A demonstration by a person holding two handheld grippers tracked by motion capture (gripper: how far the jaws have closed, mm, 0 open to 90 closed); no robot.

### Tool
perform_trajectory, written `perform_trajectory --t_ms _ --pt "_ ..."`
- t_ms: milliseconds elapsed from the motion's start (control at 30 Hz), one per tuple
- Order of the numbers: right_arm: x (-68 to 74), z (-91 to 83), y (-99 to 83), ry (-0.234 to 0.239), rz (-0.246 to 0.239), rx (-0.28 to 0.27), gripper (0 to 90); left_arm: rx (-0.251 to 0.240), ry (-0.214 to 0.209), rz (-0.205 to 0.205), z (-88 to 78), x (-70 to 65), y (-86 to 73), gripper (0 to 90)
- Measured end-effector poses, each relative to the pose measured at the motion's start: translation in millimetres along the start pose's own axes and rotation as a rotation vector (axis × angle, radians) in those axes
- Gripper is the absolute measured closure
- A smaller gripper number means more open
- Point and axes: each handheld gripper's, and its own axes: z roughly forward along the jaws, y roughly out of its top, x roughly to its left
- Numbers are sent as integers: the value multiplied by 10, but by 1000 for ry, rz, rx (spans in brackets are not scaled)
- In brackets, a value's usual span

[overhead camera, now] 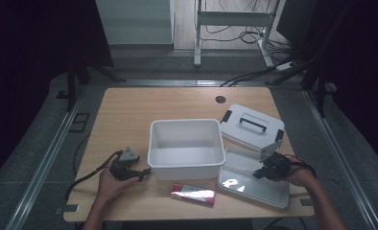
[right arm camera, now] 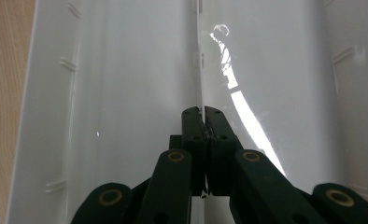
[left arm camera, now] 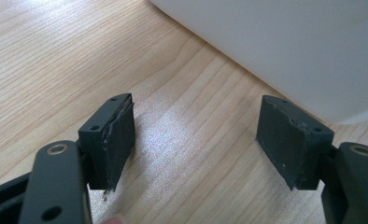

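a light wood table [overhead camera: 129, 110] sits in a dim room w/ grey floor, cables and a white frame behind it. on the table: 1 deep white bin [overhead camera: 185, 148] at centre, 1 white lid w/ a black handle [overhead camera: 252, 125] to its right-rear, 1 flat white tray [overhead camera: 253, 179] at front right, 1 red-and-silver packet [overhead camera: 193, 194] lying in front of the bin. 2 grippers, 1 per hand.

the tray lies flat, open side up, just beside the bin's right wall and overlapping the handled lid's near edge; its long axis runs from the front-right table edge back toward the bin's far right corner, slightly slanted to the table edge. in the right gripper view a thin upright rib or edge of the tray [right arm camera: 126, 93] runs straight away from the jaws.

right gripper [overhead camera: 265, 168] is over the tray's right part; its jaws are pinched together on that thin white edge [right arm camera: 201, 121].

left gripper [overhead camera: 138, 173] rests low at the bin's front-left corner, pointing toward the bin; jaws stand wide apart w/ bare wood between the pads [left arm camera: 119, 140], nothing held.
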Motion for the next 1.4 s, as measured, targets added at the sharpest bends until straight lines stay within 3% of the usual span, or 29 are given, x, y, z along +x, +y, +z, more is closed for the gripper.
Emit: perform_trajectory --t_ms 267,467,633,800,1167,1400 --pt "32 -45 -4 3 2 -5 759 0 -1 0 -1 1 1 281" --pt "208 -321 57 -53 -1 -59 634 1 -8 -4 2 9 8 281" --pt "395 -524 161 -69 -27 -96 598 -2 -15 -7 14 23 19 281" --pt "559 -610 258 -87 -45 -92 568 -5 -26 -6 32 45 37 281" --pt "543 -689 211 -110 -10 -84 558 -8 -32 -6 50 65 57 281" --pt "675 -720 411 -89 -70 -126 534 -7 -31 -7 50 63 57 281"
